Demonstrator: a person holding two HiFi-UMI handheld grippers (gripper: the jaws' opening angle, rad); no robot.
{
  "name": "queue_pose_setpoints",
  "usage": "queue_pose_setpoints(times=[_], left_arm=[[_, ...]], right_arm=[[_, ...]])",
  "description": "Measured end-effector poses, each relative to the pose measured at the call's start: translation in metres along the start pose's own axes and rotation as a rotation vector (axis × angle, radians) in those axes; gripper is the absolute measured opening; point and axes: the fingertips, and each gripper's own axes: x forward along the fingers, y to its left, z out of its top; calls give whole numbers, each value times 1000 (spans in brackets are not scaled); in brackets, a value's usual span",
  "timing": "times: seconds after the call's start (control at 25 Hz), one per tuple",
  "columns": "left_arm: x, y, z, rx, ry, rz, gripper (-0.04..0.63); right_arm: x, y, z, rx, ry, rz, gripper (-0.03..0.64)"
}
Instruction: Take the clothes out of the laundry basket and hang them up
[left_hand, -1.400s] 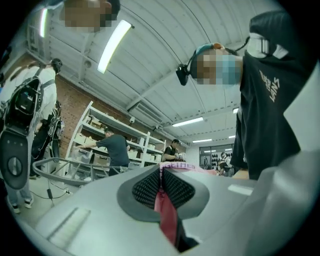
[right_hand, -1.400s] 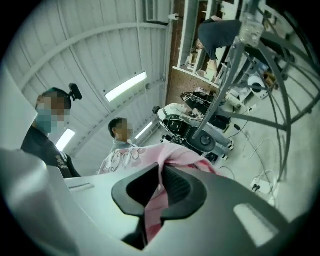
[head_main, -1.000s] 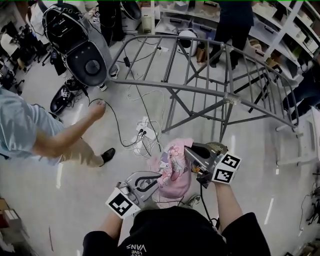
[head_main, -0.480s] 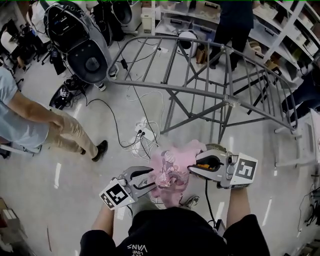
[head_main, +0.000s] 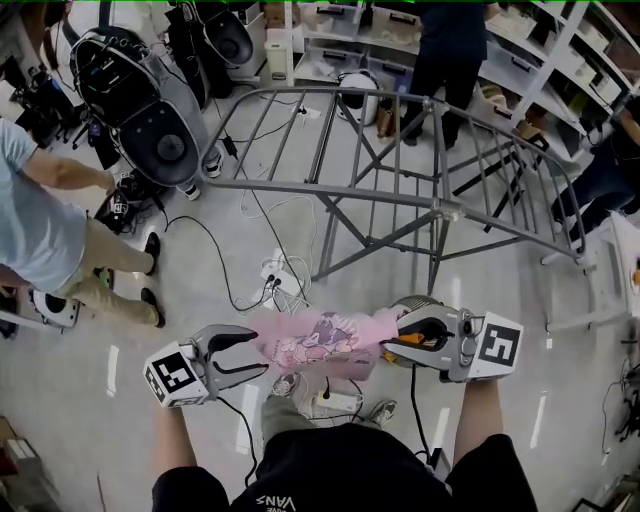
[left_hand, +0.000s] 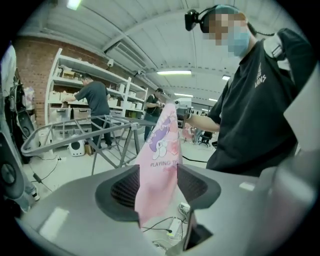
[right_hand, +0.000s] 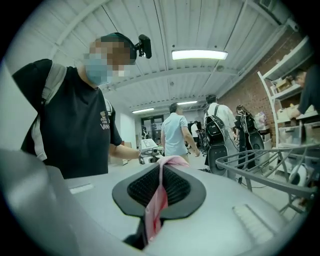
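Observation:
A pink printed garment stretches level in front of me between both grippers, above the floor. My right gripper is shut on its right end; in the right gripper view the pink cloth is pinched between the pads. My left gripper is at the garment's left end. Its jaws have just been opening and stand wide, with the cloth hanging loosely between them. The grey metal drying rack stands beyond the garment. No laundry basket is in view.
Cables and a white power strip lie on the floor ahead, another strip by my feet. A person in a light blue shirt stands at left beside dark grey machines. Shelves and another person are behind the rack.
My left gripper has swung out to the left and its jaws have opened. The bunched garment is now pulled out flat between the grippers. The person at left has stepped further left.

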Motion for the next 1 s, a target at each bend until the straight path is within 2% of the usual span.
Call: queue_pose_setpoints(times=[0.16, 0.24, 0.28, 0.36, 0.48, 0.52, 0.6, 0.68, 0.72, 0.8, 0.88, 1.0], left_arm=[[-15, 16, 33, 13, -145, 55, 210], [-7, 19, 46, 53, -166, 59, 210], [2, 18, 51, 73, -147, 46, 210], [31, 12, 59, 134, -83, 3, 210], [86, -6, 69, 320, -47, -109, 231], [103, -15, 70, 356, -36, -157, 235], [131, -33, 69, 391, -18, -245, 236], [151, -44, 73, 420, -6, -285, 228], [159, -45, 74, 435, 1, -276, 194], [167, -40, 75, 456, 9, -192, 43], [162, -28, 80, 447, -11, -62, 17], [135, -4, 94, 404, -88, 142, 15]], right_arm=[[-5, -4, -6, -34, 62, -19, 21], [-1, 6, -10, -32, 89, 19, 21], [2, 10, -12, -29, 104, 38, 21], [8, 17, -13, -41, 132, 74, 21], [14, 25, -11, -61, 142, 101, 21], [15, 26, -9, -59, 140, 99, 21], [16, 28, -7, -47, 135, 84, 21], [15, 25, -7, -46, 136, 64, 21], [12, 23, -9, -50, 138, 49, 21], [3, 18, -13, -39, 129, -4, 21], [-4, 14, -14, -4, 101, -74, 21], [0, 10, -11, 20, 52, -150, 23]])
